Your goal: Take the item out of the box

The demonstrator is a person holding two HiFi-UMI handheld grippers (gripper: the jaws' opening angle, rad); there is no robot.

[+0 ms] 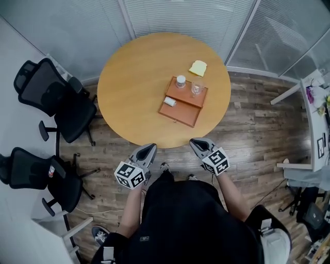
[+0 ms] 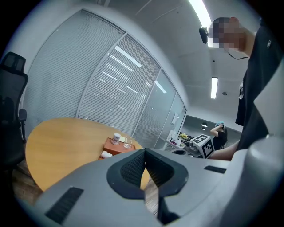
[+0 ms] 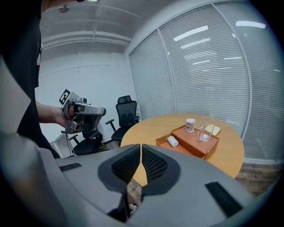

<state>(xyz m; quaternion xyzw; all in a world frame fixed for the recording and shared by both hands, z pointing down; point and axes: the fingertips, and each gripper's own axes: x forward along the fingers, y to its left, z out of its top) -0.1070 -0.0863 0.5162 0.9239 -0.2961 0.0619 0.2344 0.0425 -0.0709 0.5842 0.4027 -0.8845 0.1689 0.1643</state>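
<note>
Your left gripper (image 1: 148, 150) and right gripper (image 1: 197, 145) are pinched shut and empty, short of the table (image 1: 134, 82). One white roll (image 1: 169, 101) lies in the box (image 1: 181, 114), in its open tray. One jar (image 1: 180, 81) and one glass (image 1: 196, 89) stand on top, with two chairs (image 1: 72, 111) at the left.

Left hand-held gripper (image 1: 149, 149) and right hand-held gripper (image 1: 196, 143), side by side, jaws together, empty.

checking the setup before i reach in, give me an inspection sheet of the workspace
surface: round wooden table, mostly bare
job's things: orange box with an open lower tray; white roll lying in that tray
clutter: white jar and clear glass on the box top; yellow pad beside the box
grippers: left gripper and right gripper shut, empty, short of the table
cables: nothing seen on the table
surroundings: black office chairs, window blinds
</note>
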